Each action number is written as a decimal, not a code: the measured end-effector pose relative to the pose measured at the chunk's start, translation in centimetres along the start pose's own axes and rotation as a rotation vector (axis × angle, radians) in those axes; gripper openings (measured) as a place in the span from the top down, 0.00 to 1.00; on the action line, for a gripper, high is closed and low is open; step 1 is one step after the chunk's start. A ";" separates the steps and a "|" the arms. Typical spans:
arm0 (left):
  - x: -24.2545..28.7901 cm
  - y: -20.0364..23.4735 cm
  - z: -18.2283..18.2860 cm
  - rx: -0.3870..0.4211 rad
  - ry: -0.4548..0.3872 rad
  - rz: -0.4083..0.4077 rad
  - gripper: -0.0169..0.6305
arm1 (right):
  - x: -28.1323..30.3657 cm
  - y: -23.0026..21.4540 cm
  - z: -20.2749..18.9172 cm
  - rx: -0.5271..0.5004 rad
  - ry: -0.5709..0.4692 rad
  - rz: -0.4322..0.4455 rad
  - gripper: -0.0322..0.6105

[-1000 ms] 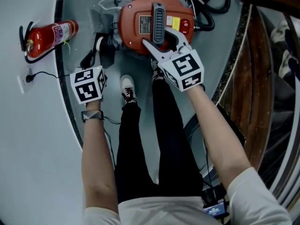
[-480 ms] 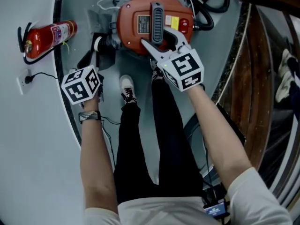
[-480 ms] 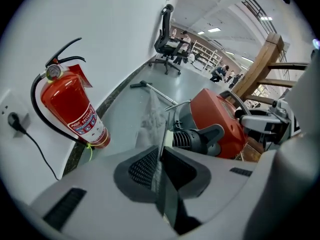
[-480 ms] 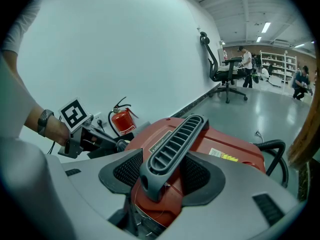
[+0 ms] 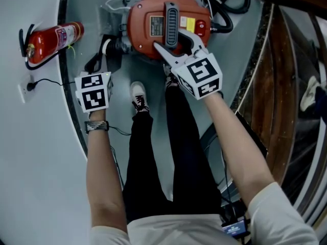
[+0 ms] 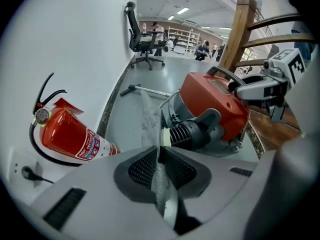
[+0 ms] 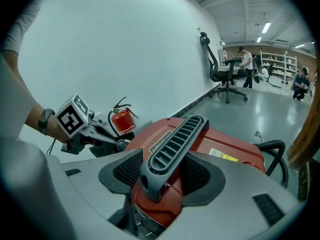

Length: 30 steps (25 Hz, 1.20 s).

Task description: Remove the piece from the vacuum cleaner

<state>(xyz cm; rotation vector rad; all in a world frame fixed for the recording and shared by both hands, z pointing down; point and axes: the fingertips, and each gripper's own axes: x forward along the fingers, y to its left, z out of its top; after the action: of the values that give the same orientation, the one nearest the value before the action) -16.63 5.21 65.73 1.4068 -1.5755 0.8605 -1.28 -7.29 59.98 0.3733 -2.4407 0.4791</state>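
Note:
A red vacuum cleaner (image 5: 153, 32) stands on the grey floor ahead of my feet. My right gripper (image 7: 165, 171) is shut on its dark ribbed carrying handle (image 7: 175, 139), also in the head view as the handle (image 5: 171, 19). A black ribbed connector (image 6: 192, 131) plugs into the cleaner's left side. My left gripper (image 6: 160, 159) is just short of it, shut on a thin pale flat piece (image 6: 161, 134) seen edge-on. In the head view that gripper's marker cube (image 5: 93, 92) hides its jaws.
A red fire extinguisher (image 5: 51, 37) lies by the curved white wall at the left, with a plugged wall socket (image 5: 28, 86) below it. A black hose (image 5: 225, 6) coils behind the cleaner. Wooden railing (image 5: 286, 86) runs along the right. My shoe (image 5: 139, 96) is close to the cleaner.
The left gripper has rolled a little about its own axis, its marker cube swinging left and back. The right gripper and the vacuum cleaner have stayed put.

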 end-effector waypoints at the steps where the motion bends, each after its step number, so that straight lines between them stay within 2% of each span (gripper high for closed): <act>1: 0.0 0.0 0.0 -0.004 -0.003 0.000 0.91 | 0.0 0.0 0.0 0.000 0.000 0.000 0.58; 14: 0.1 0.3 0.1 -0.002 -0.007 -0.004 0.91 | -0.1 0.0 0.0 0.003 0.002 0.005 0.58; 20: 0.1 0.3 0.2 -0.057 -0.001 -0.022 0.91 | 0.0 0.1 0.0 0.003 0.000 0.009 0.58; 30: 0.2 0.5 0.1 -0.079 0.002 -0.021 0.90 | 0.0 0.1 0.0 0.002 0.001 0.009 0.58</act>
<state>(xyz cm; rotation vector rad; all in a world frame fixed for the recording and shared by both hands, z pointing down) -17.17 5.09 65.89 1.3636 -1.5734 0.7786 -1.28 -7.20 59.94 0.3625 -2.4421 0.4853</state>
